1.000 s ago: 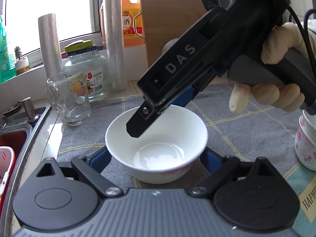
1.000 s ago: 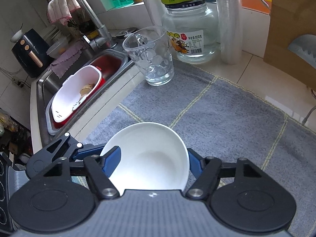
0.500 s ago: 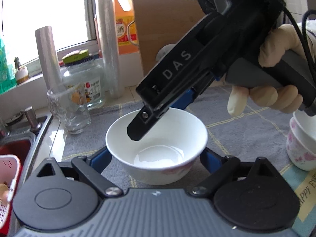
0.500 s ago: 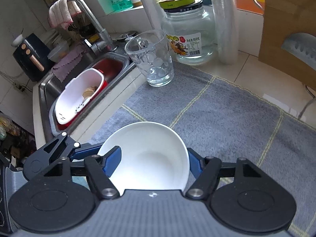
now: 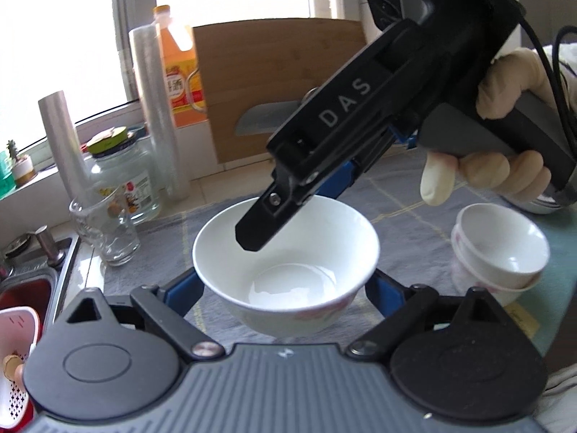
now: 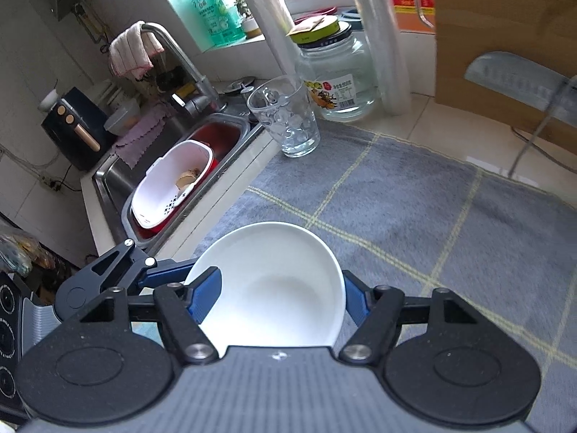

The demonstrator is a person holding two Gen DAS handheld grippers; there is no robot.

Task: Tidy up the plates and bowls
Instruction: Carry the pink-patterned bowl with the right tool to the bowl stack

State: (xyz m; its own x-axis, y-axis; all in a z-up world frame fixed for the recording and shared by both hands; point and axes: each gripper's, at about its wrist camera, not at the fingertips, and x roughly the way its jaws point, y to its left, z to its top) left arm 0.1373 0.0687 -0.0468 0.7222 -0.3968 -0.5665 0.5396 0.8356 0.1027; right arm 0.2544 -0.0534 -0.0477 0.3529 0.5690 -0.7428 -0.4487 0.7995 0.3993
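Left wrist view has the white bowl [image 5: 285, 263] up off the grey mat [image 5: 396, 195] on the table, and both grippers seem to share it. The left gripper [image 5: 285, 288] has its jaws spread wide, closed on the bowl's sides. The right gripper [image 6: 277, 296] pinches the rim, one finger inside. The stacked small bowls [image 5: 501, 252] sit just to the right, probably the target. Best bet: keep it level and lower it centred. Both grippers tilt downward, and a gloved hand [image 5: 501, 166] wraps the right handle.
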